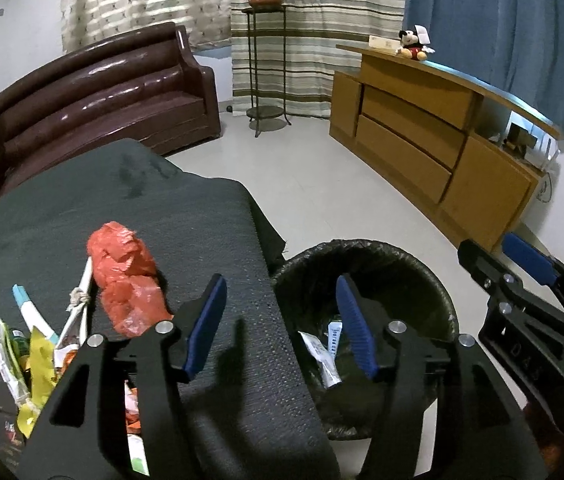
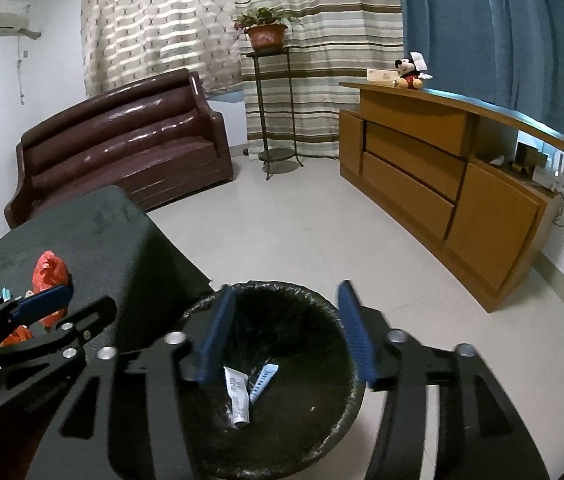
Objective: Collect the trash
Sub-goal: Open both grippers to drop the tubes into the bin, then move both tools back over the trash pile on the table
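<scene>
Both claws gaping, empty, left claw point(image 1: 282, 324), right claw point(image 2: 287, 330) over bin point(image 2: 321, 420), wrappers point(image 1: 30, 360) half hidden

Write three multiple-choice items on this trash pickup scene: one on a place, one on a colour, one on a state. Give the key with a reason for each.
1. Where is the white tube?
A. on the sofa
B. inside the trash bin
C. on the wooden cabinet

2. What colour is the crumpled plastic bag on the dark table?
A. red
B. green
C. white

3. How do the fingers of the right gripper stand?
A. shut on the tube
B. shut on nothing
C. open, holding nothing

Key: B, the tube lies at the bottom of the black-lined bin. A, the bag is bright red beside the wrappers. C, its blue pads are spread apart above the bin with nothing between them.
</scene>
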A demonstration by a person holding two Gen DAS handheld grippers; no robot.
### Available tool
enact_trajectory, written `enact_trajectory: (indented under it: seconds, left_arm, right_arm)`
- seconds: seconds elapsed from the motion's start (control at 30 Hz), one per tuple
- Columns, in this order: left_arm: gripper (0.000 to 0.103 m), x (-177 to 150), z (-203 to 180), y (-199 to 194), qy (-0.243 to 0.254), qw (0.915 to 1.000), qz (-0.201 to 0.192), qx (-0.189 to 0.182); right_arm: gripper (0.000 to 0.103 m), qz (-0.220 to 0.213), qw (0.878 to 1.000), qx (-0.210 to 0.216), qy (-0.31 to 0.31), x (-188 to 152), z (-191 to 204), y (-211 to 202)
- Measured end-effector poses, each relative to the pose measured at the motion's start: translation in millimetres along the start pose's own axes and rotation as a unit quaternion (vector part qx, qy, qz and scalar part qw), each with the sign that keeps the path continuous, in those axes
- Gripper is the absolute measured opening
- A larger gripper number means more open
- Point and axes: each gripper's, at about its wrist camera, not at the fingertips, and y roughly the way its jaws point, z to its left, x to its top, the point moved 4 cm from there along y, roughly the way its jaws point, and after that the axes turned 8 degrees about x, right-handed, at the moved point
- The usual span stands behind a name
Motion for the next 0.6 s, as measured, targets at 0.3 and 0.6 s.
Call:
enact_trajectory:
  seconds: [0.3, 0.6]
  left_arm:
    - [0.064, -6, 25, -26, -0.011, 0.9999, -0.007, 0.009]
    - [0.069, -24, 78, -60, -0.022, 0.9984, -0.018, 0.048]
  right_arm:
    - [0.076, -0.029, 1.000, -0.010, 0.006, -5, 8, -16]
    - [0.076, -0.020, 1.000, 0.016, 0.000, -15, 40, -27]
